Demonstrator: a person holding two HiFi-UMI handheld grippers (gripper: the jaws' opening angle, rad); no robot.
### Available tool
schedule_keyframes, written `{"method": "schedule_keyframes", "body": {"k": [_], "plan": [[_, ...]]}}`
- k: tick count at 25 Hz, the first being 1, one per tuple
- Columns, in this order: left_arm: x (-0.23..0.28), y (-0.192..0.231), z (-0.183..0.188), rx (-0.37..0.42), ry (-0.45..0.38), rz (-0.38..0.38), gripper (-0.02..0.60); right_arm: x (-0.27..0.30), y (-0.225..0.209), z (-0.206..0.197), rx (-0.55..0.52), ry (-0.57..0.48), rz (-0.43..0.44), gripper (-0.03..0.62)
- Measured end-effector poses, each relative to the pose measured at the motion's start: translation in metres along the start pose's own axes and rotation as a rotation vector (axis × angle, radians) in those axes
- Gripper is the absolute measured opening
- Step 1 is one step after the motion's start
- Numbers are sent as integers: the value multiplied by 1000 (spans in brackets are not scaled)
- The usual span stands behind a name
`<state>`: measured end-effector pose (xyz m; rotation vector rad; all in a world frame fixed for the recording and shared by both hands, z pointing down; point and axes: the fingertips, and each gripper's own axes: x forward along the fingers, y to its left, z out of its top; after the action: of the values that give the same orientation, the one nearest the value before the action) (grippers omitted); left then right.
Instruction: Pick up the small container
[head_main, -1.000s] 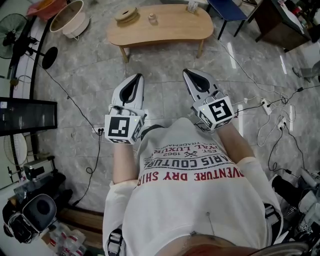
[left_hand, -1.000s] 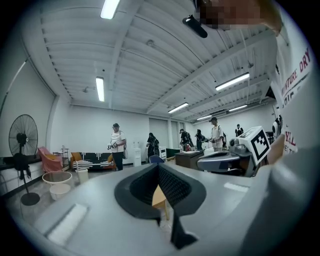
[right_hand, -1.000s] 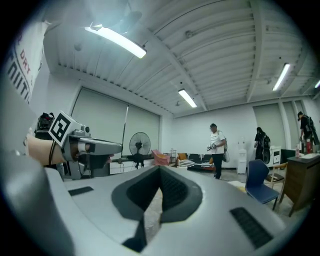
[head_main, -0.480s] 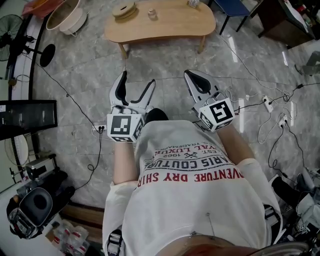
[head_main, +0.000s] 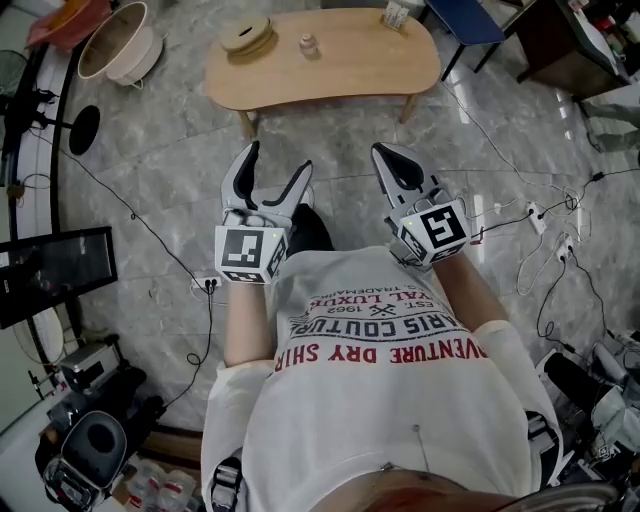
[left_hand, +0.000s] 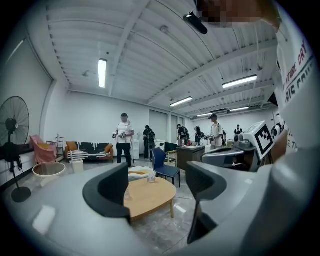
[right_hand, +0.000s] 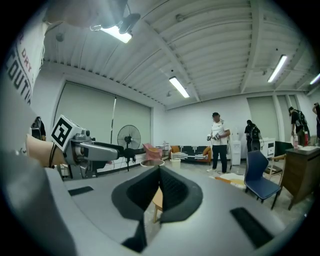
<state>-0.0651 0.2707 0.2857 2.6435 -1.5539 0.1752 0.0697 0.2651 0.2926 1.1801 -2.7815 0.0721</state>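
Observation:
The small container, a pale little jar, stands on the low wooden table well ahead of me. Both grippers are held up in front of my chest, far short of the table. My left gripper is open, its jaws spread wide with nothing between them; in the left gripper view the table shows through the gap. My right gripper is shut on nothing, its pads meeting in the right gripper view.
On the table also lie a round wooden disc and a cup. A basin stands at the far left, a blue chair at the far right. Cables and power strips trail over the marble floor. People stand in the background.
My left gripper's jaws have gone from shut to wide open. The table has come slightly closer in the head view. The right gripper stays shut.

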Motion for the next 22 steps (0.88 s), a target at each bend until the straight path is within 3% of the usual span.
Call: {"method": "schedule_keyframes", "body": {"k": [10, 15, 22], "plan": [[122, 157, 18, 0, 27, -135, 365, 177, -69, 29, 24, 37, -117, 6], [176, 193, 12, 4, 64, -211, 366, 232, -97, 30, 50, 68, -153, 6], [254, 215, -33, -24, 148, -235, 365, 286, -148, 0, 89, 118, -132, 6]]}}
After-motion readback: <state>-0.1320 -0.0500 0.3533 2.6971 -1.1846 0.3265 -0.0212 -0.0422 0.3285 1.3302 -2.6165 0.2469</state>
